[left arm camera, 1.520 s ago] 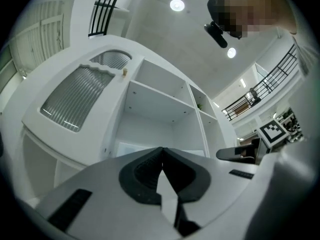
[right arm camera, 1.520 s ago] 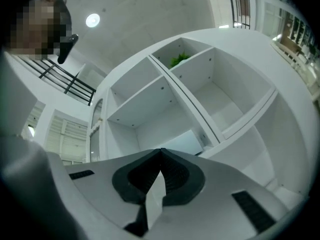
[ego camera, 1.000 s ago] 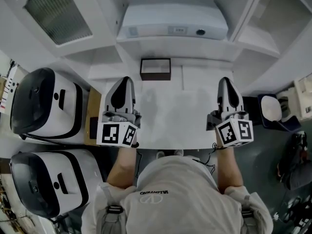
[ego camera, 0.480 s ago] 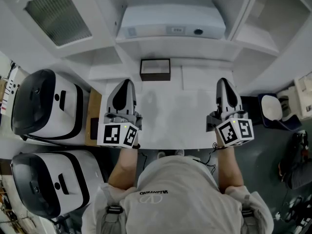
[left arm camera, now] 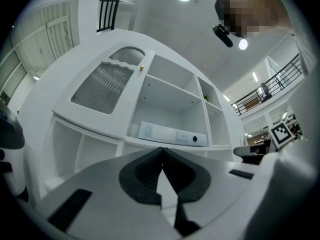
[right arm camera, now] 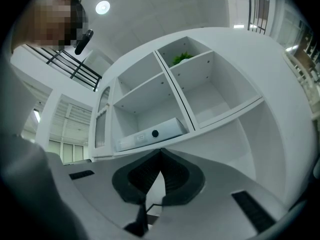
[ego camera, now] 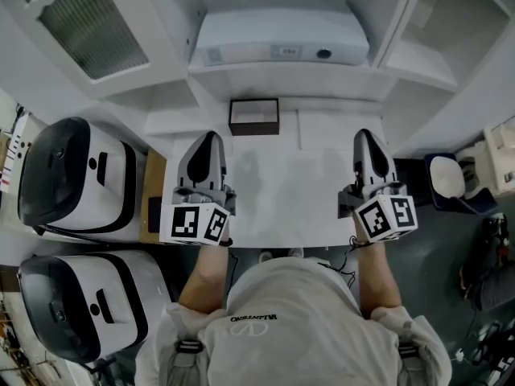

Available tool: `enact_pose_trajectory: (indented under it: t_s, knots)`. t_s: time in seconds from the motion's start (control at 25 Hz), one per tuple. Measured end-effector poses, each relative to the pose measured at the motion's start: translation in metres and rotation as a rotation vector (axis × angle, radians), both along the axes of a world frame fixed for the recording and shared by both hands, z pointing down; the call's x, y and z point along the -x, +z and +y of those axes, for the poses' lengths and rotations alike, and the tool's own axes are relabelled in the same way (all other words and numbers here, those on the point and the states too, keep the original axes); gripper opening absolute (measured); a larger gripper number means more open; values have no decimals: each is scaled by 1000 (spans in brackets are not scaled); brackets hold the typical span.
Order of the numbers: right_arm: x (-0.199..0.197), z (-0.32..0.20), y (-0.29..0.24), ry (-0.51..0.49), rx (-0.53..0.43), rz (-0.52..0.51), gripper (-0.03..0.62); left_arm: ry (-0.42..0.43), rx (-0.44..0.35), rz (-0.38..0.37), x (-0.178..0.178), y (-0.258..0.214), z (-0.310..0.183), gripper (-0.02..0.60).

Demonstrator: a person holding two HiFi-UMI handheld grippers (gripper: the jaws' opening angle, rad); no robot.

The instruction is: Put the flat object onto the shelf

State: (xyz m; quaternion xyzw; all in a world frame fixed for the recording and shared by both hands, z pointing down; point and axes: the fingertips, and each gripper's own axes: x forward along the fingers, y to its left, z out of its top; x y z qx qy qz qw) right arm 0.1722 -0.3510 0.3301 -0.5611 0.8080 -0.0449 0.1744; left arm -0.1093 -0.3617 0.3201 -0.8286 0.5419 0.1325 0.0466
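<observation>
- The left tongs (ego camera: 207,135) are shut tight with nothing between the pads; in the left gripper view (left arm camera: 162,150) the two dark pads meet at the tip.
- The right tongs (ego camera: 364,133) are likewise pressed together and empty, the pads touching in the right gripper view (right arm camera: 160,152).
- Both tongs hover over the white worktop (ego camera: 282,195), well apart, left one toward its left edge and right one toward its right edge, both pointing at the shelf unit (ego camera: 282,77).
- Each carries a cube with square markers at its rear, the left cube (ego camera: 193,222) and the right cube (ego camera: 386,217), just ahead of the person's forearms.
- The flat white box (ego camera: 278,39) lies on its broad side in the middle compartment of the shelf unit, its front face with a small dark round spot turned outward; it also shows above the tongs in the left gripper view (left arm camera: 172,134) and the right gripper view (right arm camera: 150,133).
- A small dark-rimmed tray (ego camera: 254,116) sits at the back of the worktop, below that compartment and between the two tongs.
- Two white-and-black appliances, one nearer the shelf (ego camera: 76,171) and one nearer the person (ego camera: 80,304), stand to the left of the worktop.
</observation>
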Motion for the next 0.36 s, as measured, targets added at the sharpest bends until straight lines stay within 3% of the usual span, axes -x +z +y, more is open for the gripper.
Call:
enact_pose_trajectory:
  t_s: [0.36]
  knots:
    - [0, -2, 2, -7, 7, -8, 9, -3, 9, 9, 0, 2, -2, 5]
